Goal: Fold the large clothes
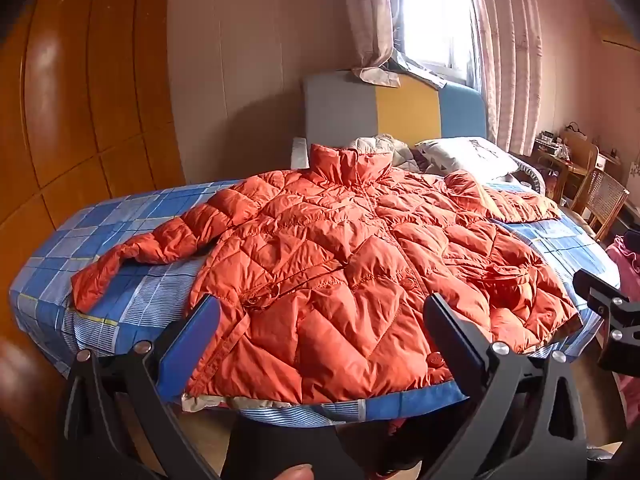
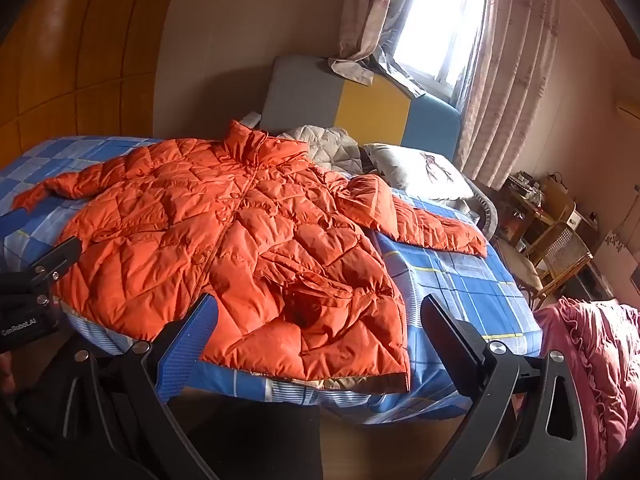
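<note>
Jacket (image 1: 340,272), orange quilted, spread front-up across blue checked bed (image 1: 132,216); hem reaches the near edge, underside hidden. Left gripper (image 1: 320,344) and right gripper (image 2: 316,344) both spread wide, empty, short of the hem. "GenRobot.AI" legible on left gripper in right wrist view.

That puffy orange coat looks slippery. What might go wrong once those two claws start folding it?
The orange jacket lies with its hem at the edge of the bed; a pull toward the left gripper or right gripper, both open, might drag it off. Its shiny quilted fabric could slip from the fingers. The sleeve by the pillow may snag the bedding.
</note>
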Tool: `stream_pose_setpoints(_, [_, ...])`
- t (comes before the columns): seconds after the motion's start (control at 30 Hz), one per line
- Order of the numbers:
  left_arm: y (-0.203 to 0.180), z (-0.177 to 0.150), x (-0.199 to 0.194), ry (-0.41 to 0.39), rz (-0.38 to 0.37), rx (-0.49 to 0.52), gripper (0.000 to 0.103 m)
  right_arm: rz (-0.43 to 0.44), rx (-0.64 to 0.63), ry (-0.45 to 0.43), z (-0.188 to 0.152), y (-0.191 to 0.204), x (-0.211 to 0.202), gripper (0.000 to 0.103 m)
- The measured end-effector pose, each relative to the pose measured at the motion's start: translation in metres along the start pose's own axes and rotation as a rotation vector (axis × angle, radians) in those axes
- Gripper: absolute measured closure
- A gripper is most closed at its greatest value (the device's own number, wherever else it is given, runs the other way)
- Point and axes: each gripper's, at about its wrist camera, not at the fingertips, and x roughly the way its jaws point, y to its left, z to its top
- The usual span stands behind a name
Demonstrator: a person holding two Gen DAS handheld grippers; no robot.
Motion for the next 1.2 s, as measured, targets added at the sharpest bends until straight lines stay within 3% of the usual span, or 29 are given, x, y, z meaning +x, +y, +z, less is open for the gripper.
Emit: stream_pose_setpoints(1.2, [-0.002, -0.002, -0.001, -0.007, 0.01, -0.006, 0.002, -0.015, 0.035, 0.036, -0.006, -0.01, 0.012, 0.003])
